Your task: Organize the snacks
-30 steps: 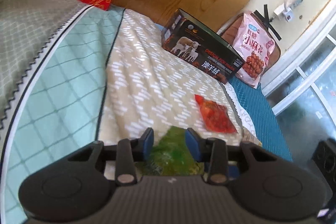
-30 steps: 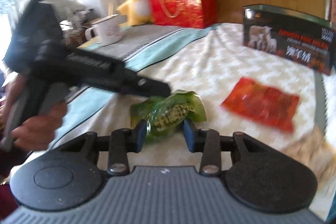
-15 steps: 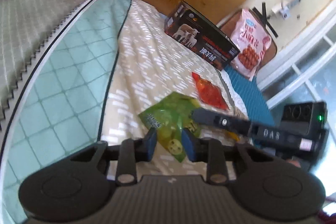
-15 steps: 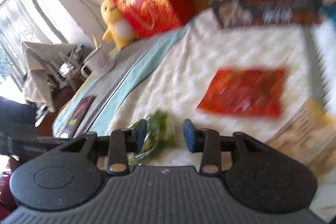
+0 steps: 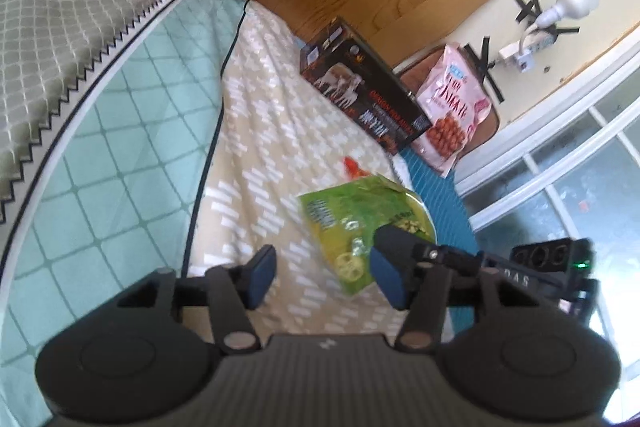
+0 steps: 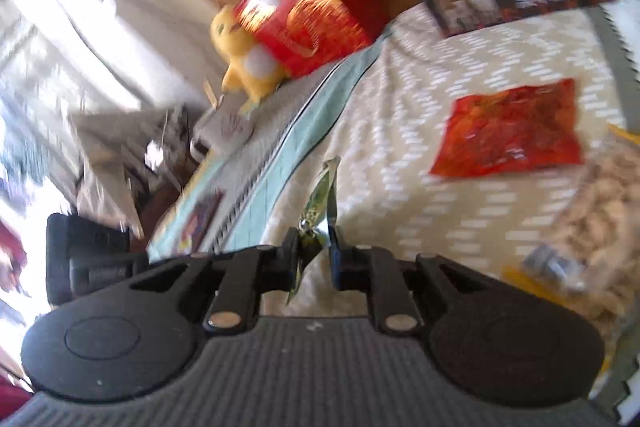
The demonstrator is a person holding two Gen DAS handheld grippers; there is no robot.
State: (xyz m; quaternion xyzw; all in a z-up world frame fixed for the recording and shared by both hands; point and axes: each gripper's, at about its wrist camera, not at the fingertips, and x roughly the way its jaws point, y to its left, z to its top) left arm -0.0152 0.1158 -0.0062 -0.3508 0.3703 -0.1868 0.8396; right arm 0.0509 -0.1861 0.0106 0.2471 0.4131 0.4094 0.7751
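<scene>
Two claws work one green snack packet (image 5: 362, 217) over the bed (image 5: 256, 147): the right claw (image 6: 314, 253) is clamped on the packet's edge, which stands thin between its fingers, while the left claw (image 5: 324, 277) is opening with nothing pressed between its pads, the packet just ahead and right of it. To do this hand-over well, I judge the right claw should grip firmly until the left clears, then carry the packet towards the black box (image 5: 362, 97) far ahead. Whether that box holds anything cannot be told; the red packet (image 6: 510, 129) lies loose ahead and right of the right claw.
</scene>
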